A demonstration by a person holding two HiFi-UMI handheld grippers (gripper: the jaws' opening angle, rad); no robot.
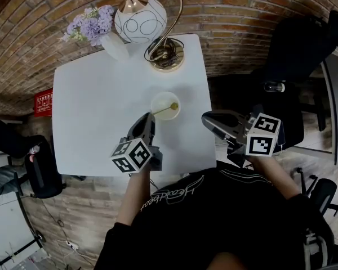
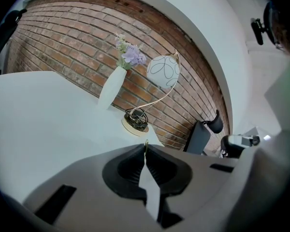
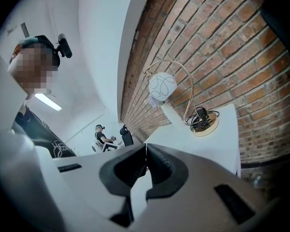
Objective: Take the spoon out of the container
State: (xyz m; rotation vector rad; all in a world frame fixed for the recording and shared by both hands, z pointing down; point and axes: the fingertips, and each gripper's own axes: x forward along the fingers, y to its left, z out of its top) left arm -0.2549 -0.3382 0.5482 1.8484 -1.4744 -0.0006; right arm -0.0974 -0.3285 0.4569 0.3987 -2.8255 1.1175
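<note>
Head view showed a white worktop (image 1: 90, 122) against a brick wall (image 1: 45, 16), with a small pale container (image 1: 158, 101) standing on it toward the person's side. The spoon (image 1: 164, 109) sat with its gold bowl inside the container, and its thin handle slanted out over the container's rim on the side facing the person.

The left hand-held gripper (image 1: 149, 118) was just beside the container on that same side, its tips at the end of the handle. In the left gripper view its jaws were pressed together (image 2: 146, 151), with a sliver of the gold spoon (image 2: 146, 144) pinched at their very tip.

The right hand-held gripper (image 1: 206, 118) hung to the right of the container, past the worktop's edge and apart from everything on it. The right gripper view showed that hand-held gripper (image 3: 146, 151) fully closed, with nothing between its jaws.

Beyond the container, near the wall, stood a lamp (image 1: 141, 18) with a white globe shade, a curved gold stem and a round gold base. To the left of the lamp was a white vase (image 1: 115, 46) of purple flowers.
</note>
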